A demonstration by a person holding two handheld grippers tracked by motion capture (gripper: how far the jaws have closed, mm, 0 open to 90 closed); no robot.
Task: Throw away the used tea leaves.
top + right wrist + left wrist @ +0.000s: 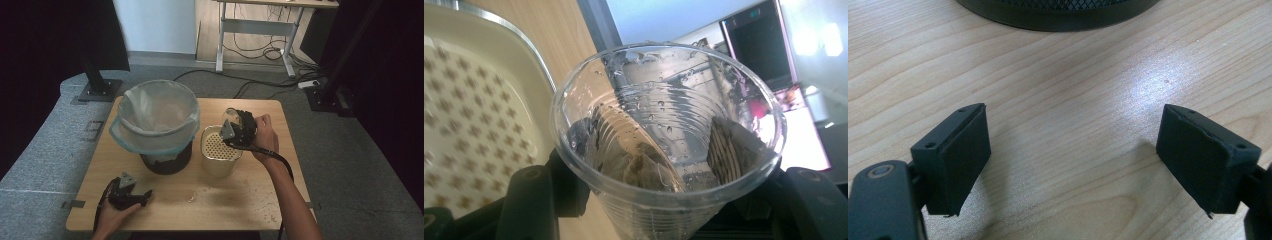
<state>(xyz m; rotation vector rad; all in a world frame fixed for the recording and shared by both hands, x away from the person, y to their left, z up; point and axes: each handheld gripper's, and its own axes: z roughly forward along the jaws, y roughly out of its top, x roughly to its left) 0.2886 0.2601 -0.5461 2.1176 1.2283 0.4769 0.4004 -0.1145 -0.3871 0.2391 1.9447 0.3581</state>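
Tilting at 1 o'clock above the perforated container (218,150), a wet, thin, crushable plastic cup (664,145) is clamped mid-wall by the right gripper (239,129); light squeeze is advised. Left gripper (1073,160) is rested wide at 7 o'clock.

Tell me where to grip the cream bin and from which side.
Grip the bin's near rim from the front with the free, open left gripper. The perforated insert leaves only the rim to pinch; the right gripper holds a cup above the far side.
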